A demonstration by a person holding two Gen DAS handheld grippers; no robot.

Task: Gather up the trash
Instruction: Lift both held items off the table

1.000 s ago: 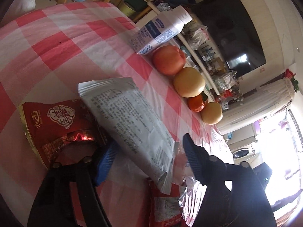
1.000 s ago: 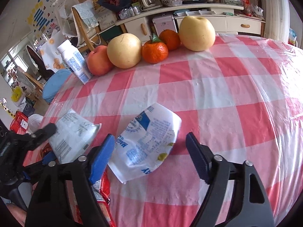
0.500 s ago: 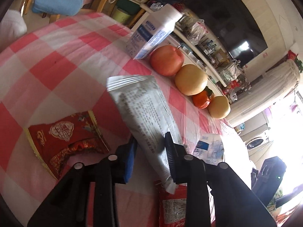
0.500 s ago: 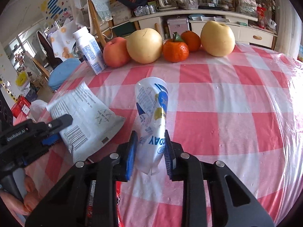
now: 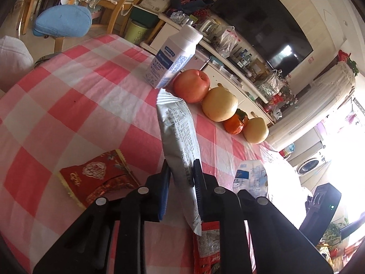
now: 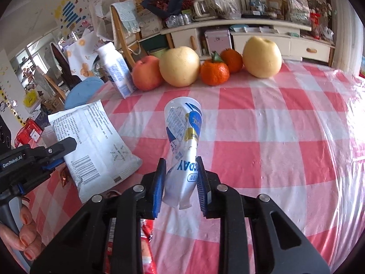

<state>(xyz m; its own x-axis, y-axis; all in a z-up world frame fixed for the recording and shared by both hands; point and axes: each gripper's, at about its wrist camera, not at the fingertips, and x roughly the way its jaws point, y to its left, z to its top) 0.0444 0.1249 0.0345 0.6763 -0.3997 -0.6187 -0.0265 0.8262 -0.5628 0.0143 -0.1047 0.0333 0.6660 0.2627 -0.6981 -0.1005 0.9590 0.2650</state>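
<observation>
Meanwhile, left gripper (image 5: pixel 181 173) clamps grey wrapper (image 5: pixel 179 137), right gripper (image 6: pixel 181 174) blue-white packet (image 6: pixel 183 141), fruit (image 6: pixel 179 66) beyond.

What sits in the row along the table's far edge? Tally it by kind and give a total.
Apple: 1
Pears: 2
Oranges: 2
Milk bottle: 1
Total: 6

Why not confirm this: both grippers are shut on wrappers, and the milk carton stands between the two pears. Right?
Not quite. The milk carton stands at the left end of the row, beside the red apple, not between the pears, as the right wrist view shows. The left gripper and right gripper are each shut on a wrapper.
</observation>
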